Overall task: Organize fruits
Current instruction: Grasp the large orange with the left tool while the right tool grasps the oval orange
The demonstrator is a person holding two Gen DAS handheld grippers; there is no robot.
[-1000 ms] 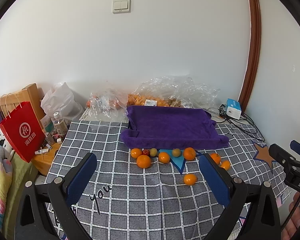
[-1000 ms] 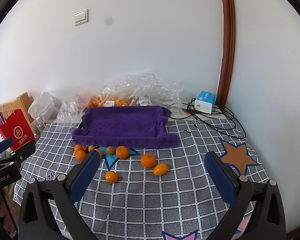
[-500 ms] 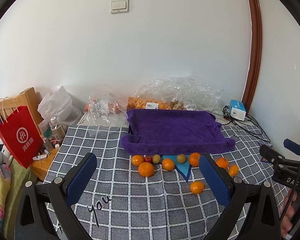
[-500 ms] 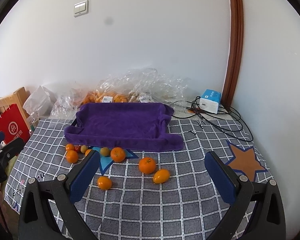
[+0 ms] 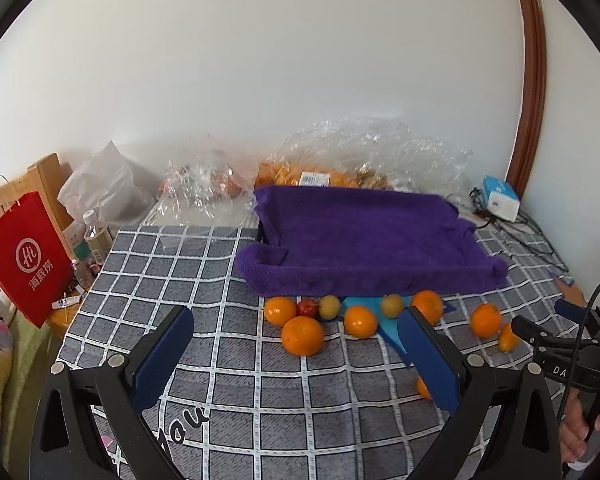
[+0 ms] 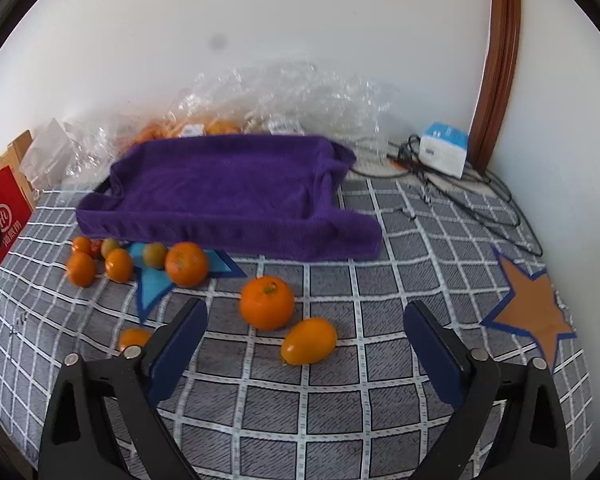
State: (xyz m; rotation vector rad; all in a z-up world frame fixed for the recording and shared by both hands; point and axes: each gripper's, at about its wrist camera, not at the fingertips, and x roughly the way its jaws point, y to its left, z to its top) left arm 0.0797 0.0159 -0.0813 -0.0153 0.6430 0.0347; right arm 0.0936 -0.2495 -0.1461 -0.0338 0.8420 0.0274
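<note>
Both grippers' jaws wide, nothing held — oranges loose by purple tray.

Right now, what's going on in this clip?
A person holds a two-finger gripper in each hand over a grey checked tablecloth, sorting fruit. Both the left gripper and the right gripper are open and empty. The purple towel-lined tray holds nothing yet. Loose fruit lies in front of it; a round orange and an oval orange fruit sit between the right gripper's fingers, untouched, and a larger orange lies ahead of the left one.
</note>
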